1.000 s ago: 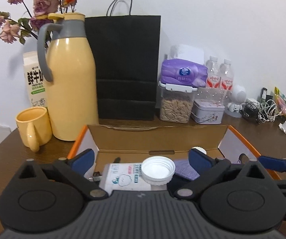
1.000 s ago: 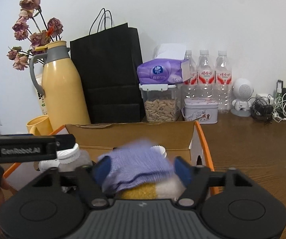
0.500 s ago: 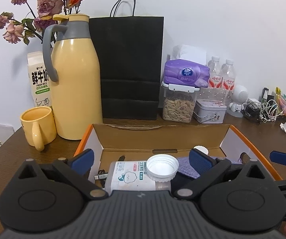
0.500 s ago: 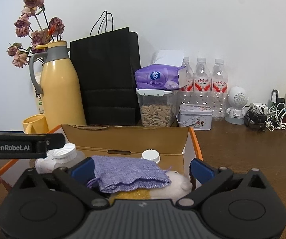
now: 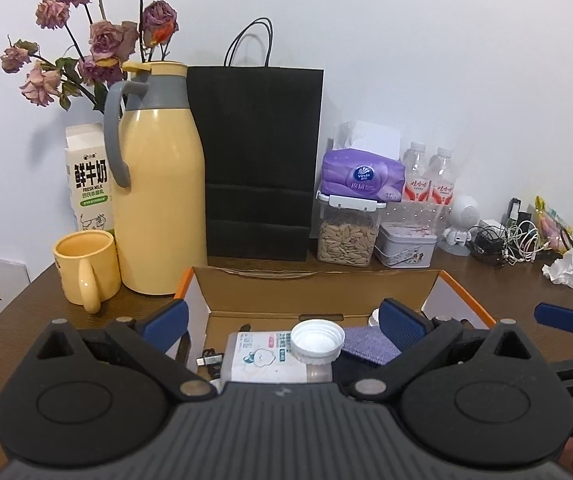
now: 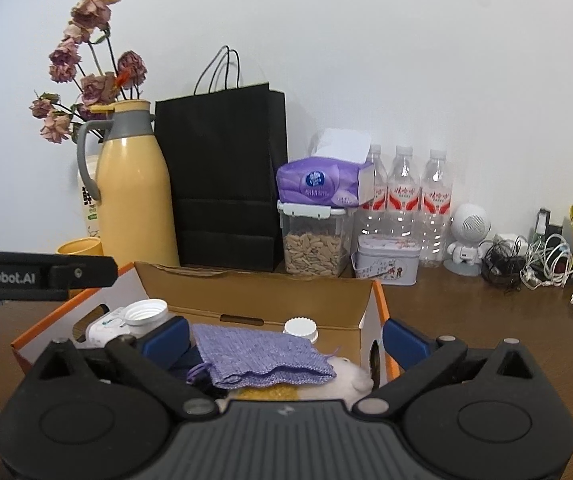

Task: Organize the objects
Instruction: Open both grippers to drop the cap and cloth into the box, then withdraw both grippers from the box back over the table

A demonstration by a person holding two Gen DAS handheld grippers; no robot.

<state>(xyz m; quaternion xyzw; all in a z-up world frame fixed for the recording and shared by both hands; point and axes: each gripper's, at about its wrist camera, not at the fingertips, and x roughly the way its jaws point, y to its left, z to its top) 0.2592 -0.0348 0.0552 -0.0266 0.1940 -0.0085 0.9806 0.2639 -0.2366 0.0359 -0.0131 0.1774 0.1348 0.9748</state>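
Observation:
An open cardboard box (image 5: 314, 288) (image 6: 254, 294) with orange edges sits on the brown table before both grippers. Inside lie a white-capped bottle (image 5: 274, 354) (image 6: 126, 322), a purple knitted pouch (image 6: 260, 356) (image 5: 368, 344), a small white-capped jar (image 6: 301, 329), a USB plug (image 5: 208, 360), and something white and fluffy with yellow beneath it (image 6: 346, 376). My left gripper (image 5: 282, 320) is open above the bottle. My right gripper (image 6: 286, 338) is open above the pouch, holding nothing.
Behind the box stand a yellow thermos (image 5: 158, 208), yellow mug (image 5: 86, 266), milk carton (image 5: 88, 176), dried flowers (image 5: 94, 48), black paper bag (image 5: 258, 160), seed container (image 5: 346, 232) with a tissue pack on it, a tin (image 5: 406, 246), water bottles (image 6: 406, 200), cables (image 6: 534, 264) and crumpled paper (image 5: 564, 270).
My right gripper opened and let go of the purple pouch, which now lies in the box. Both grippers have pulled back and up from the box.

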